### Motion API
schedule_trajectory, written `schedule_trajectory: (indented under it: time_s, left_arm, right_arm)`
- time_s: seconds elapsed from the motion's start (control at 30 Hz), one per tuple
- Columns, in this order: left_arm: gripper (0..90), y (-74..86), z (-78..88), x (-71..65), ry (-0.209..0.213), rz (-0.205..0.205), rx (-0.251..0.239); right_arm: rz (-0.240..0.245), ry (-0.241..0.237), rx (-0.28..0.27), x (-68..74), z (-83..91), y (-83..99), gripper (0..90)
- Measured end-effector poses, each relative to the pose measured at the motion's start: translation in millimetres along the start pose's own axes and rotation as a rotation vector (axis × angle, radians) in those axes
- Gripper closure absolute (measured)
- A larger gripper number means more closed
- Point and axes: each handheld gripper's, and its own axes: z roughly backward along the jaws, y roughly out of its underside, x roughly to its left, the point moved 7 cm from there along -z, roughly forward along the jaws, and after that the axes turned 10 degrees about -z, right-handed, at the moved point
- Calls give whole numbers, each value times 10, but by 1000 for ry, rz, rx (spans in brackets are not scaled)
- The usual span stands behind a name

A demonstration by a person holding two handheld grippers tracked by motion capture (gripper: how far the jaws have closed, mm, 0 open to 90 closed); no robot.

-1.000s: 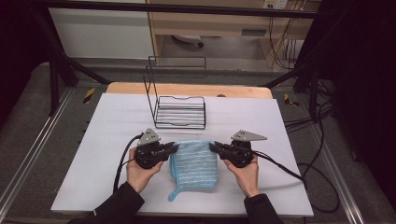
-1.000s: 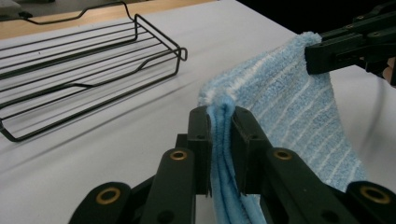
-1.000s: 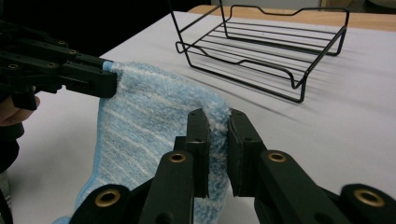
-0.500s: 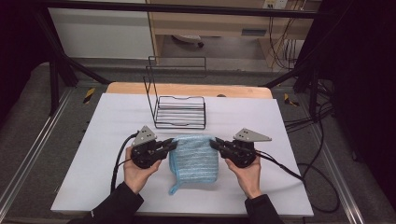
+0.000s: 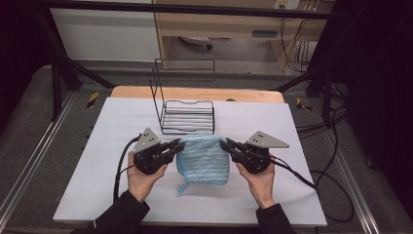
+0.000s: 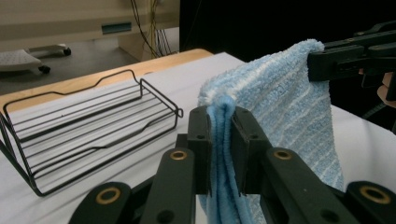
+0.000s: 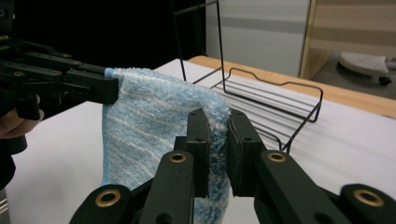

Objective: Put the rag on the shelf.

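Towel (image 5: 203,158) now hangs higher between left gripper (image 5: 178,145) and right gripper (image 5: 225,144).

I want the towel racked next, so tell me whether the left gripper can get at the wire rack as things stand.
Probably yes: the wire rack stands just beyond the left gripper with bare table between. But its jaws are shut on the blue towel, which the right gripper also holds.
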Motion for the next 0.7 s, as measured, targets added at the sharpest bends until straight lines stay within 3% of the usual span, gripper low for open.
schedule_trajectory:
  time_s: [0.7]
  left_arm:
    - [788, -459, 131, 200, -62, -5, -140]
  right_arm:
    - [62, 25, -135, 163, -31, -534, 815]
